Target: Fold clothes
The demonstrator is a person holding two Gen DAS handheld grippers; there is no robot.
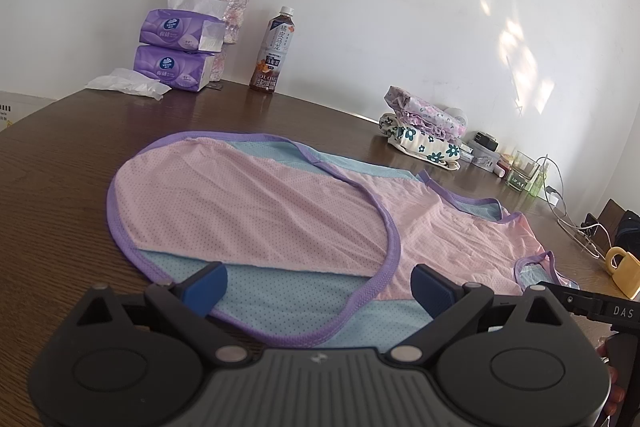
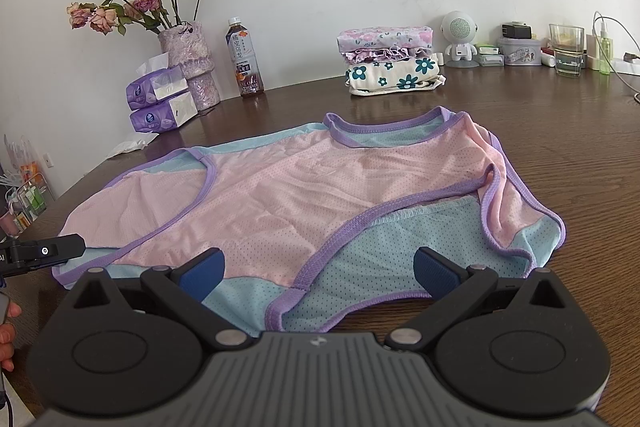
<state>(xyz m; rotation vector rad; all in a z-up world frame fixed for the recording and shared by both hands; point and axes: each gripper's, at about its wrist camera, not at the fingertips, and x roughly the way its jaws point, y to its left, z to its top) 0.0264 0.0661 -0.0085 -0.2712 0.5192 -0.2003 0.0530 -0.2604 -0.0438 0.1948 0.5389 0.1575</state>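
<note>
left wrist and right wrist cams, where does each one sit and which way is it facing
Left wrist: on the left gripper, low at the table's near edge, facing the pink and blue garment and the wall; jaws open; the right gripper's tip shows at right.
Right wrist: on the right gripper, facing the garment's other end; jaws open; a hand shows at left.
Shared: garment, flower vase, tea bottle, folded pile.
</note>
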